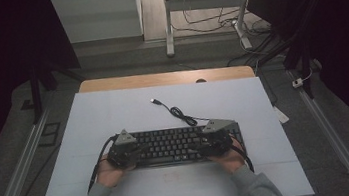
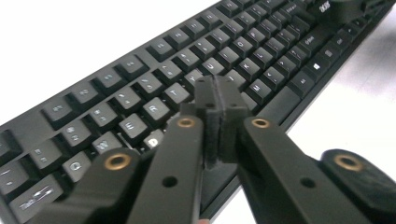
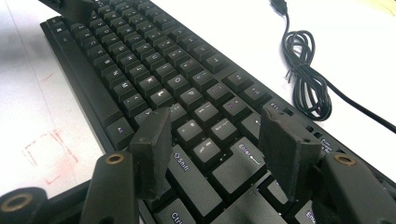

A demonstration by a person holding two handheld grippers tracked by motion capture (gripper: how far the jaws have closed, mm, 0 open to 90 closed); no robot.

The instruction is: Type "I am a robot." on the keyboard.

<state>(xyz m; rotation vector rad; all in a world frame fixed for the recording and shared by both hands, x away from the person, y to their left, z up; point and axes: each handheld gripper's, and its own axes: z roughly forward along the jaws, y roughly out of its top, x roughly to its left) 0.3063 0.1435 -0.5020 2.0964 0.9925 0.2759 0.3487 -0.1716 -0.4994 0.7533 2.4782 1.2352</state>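
Over the keyboard (image 1: 171, 145), both grippers: left gripper (image 2: 219, 116) closed, right gripper (image 3: 217, 140) spread.

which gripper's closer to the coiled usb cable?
Right. The right gripper is over the keyboard's right end, just below the cable; the left gripper is over the far left end.

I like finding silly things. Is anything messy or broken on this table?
Nothing looks broken. The keyboard lies flat and straight. Its cable is unplugged, trailing loosely across the table with a small coil. Faint red marks stain the surface beside the keyboard.
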